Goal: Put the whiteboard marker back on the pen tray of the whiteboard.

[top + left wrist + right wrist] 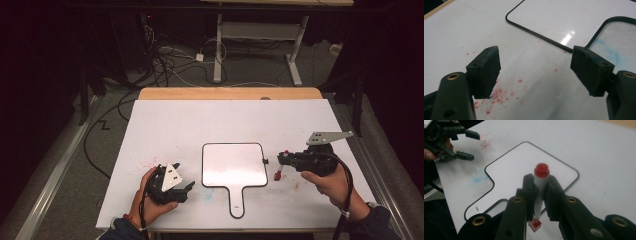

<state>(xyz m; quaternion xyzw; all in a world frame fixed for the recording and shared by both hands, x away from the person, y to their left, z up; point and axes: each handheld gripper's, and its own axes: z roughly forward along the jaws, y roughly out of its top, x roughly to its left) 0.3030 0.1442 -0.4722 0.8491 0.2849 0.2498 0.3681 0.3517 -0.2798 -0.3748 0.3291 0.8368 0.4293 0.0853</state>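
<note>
A small white handled whiteboard [233,162] lies flat at the table's middle, handle toward the near edge. Just right of it my right gripper [283,160] is shut on a white marker with a red cap [277,175]. In the right gripper view the marker [541,171] stands upright between the jaws, cap up, above the whiteboard's [519,167] corner. My left gripper [186,191] rests left of the board, open and holding nothing. The left gripper view shows its pads [486,70] wide apart over the table, near the board's edge [564,15] and handle.
Red specks [499,95] dot the white table cover [165,125] by the left gripper. A faint blue smudge [609,50] marks the cover inside the handle's curve. Cables [165,65] and a desk frame [260,35] stand on the floor beyond the far edge.
</note>
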